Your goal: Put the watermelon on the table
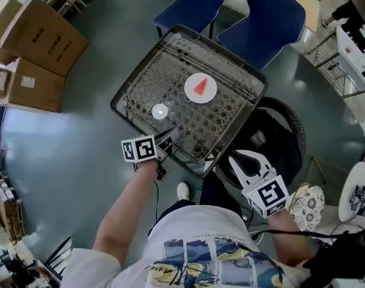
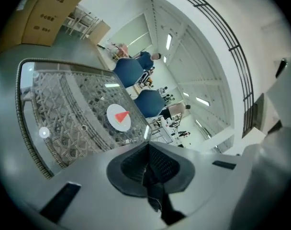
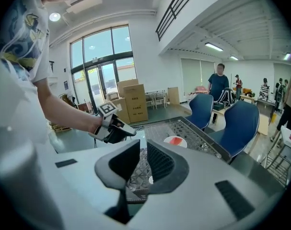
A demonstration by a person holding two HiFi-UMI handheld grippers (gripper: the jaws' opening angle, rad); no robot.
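Observation:
A red watermelon slice (image 1: 200, 87) lies on a white plate (image 1: 210, 96) on the mesh-topped table (image 1: 164, 71). My left gripper (image 1: 172, 134) is shut on nothing over the table's near edge, short of the plate. From the left gripper view, the slice (image 2: 121, 115) lies beyond the closed left gripper (image 2: 146, 151). My right gripper (image 1: 240, 159) hangs open off the table's near right corner, nothing between its fingers. The right gripper view shows the right gripper (image 3: 143, 150) with a narrow gap, and the slice (image 3: 176, 140) and the left gripper (image 3: 120, 131) ahead.
A small white disc (image 1: 160, 111) lies on the table left of the plate. Two blue chairs (image 1: 197, 5) (image 1: 268, 17) stand at the far side. Cardboard boxes (image 1: 41, 35) sit on the floor at the left, and a black round seat (image 1: 275, 134) is beside the table's right corner.

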